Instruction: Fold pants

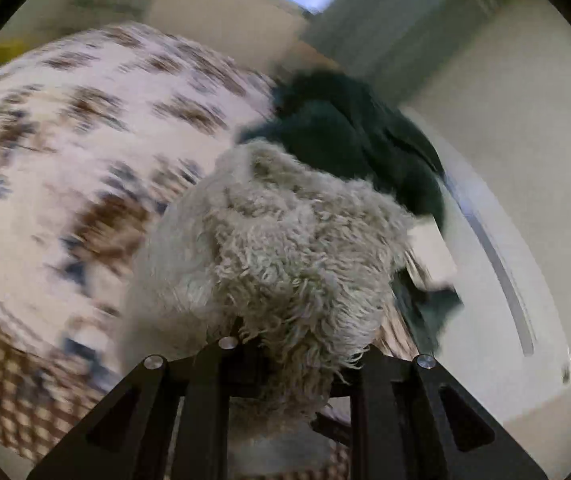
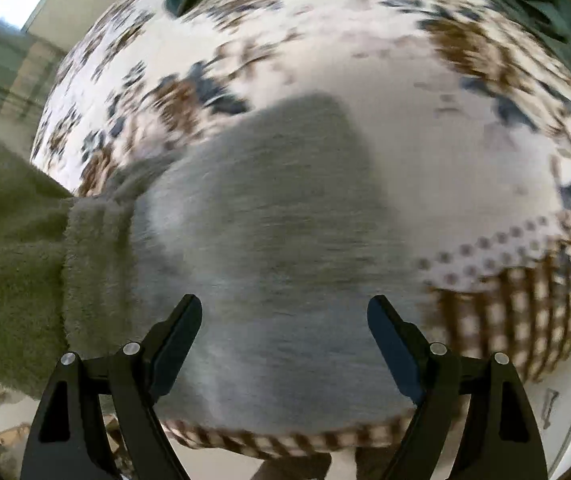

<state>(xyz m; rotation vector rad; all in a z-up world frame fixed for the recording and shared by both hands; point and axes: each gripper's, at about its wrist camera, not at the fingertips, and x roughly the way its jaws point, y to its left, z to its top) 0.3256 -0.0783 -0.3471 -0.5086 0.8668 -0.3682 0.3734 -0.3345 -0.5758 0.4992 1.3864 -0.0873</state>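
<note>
Your left gripper (image 1: 285, 364) is clamped nearly closed on a bunch of the fluffy grey pants (image 1: 281, 248), lifted above the patterned bedspread (image 1: 85, 140). Your right gripper (image 2: 284, 320) hangs with jaws wide apart and nothing gripped, over the pants lying on the bedspread. Dark green clothing (image 1: 349, 132) lies farther away.

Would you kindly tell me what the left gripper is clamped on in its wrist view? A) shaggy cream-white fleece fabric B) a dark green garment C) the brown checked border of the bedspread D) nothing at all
A: the left gripper is shut on the shaggy cream-white fleece fabric, which bunches up right out of its black fingers.
</note>
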